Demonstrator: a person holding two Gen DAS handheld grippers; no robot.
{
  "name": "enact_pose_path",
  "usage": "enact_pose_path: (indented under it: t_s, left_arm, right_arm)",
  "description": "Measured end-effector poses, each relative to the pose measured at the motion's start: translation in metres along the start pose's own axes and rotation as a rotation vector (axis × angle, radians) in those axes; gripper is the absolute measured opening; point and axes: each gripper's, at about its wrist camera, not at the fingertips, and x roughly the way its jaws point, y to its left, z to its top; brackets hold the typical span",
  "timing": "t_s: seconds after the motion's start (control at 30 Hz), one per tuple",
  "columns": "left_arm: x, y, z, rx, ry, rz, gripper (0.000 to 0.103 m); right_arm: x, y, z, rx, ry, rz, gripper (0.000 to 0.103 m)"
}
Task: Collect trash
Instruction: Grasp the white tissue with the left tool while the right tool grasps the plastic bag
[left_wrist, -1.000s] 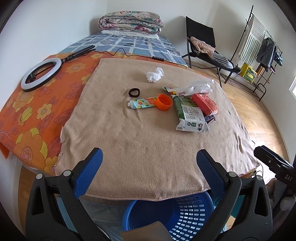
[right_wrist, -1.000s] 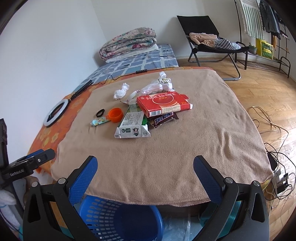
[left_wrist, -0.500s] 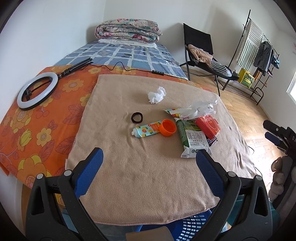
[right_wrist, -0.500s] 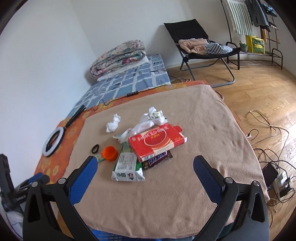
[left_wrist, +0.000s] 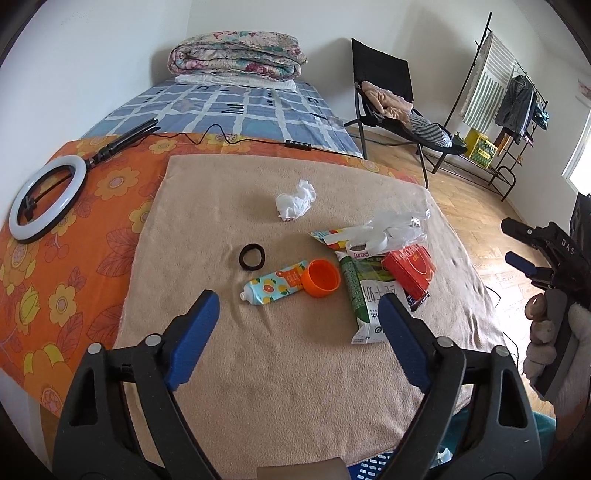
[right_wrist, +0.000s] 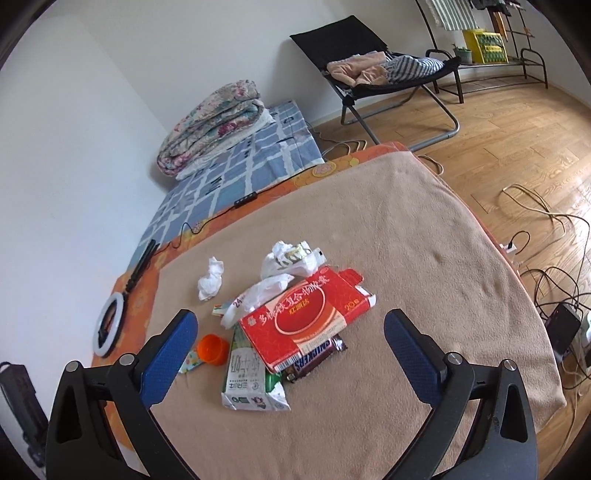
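Only the left wrist view shows the black hair tie and the whole tube; the right wrist view alone reveals the Snickers bar under the red box. Both the left gripper and right gripper gape empty above the tan blanket, whose near half lies bare. A blue basket, probably, peeks below its edge.
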Motion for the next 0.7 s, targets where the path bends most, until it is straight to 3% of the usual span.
enact_pose_path:
  t_s: [0.1, 0.2, 0.5, 0.7]
  left_arm:
    - [0.019, 0.004, 0.017, -0.011, 0.011, -0.015, 0.084]
    - [0.040, 0.009, 0.034, -0.026, 0.026, -0.035, 0.076]
    - [0.114, 0.018, 0.077, -0.030, 0.061, -0.058, 0.067]
    - [0.171, 0.011, 0.097, 0.030, 0.106, -0.049, 0.062]
  right_arm:
    - [0.016, 0.006, 0.019, -0.006, -0.007, 0.019, 0.096]
    - [0.042, 0.009, 0.035, -0.019, 0.027, 0.036, 0.084]
    - [0.124, 0.006, 0.043, -0.029, 0.176, 0.012, 0.083]
    - [0.163, -0.004, 0.042, -0.009, 0.233, -0.026, 0.083]
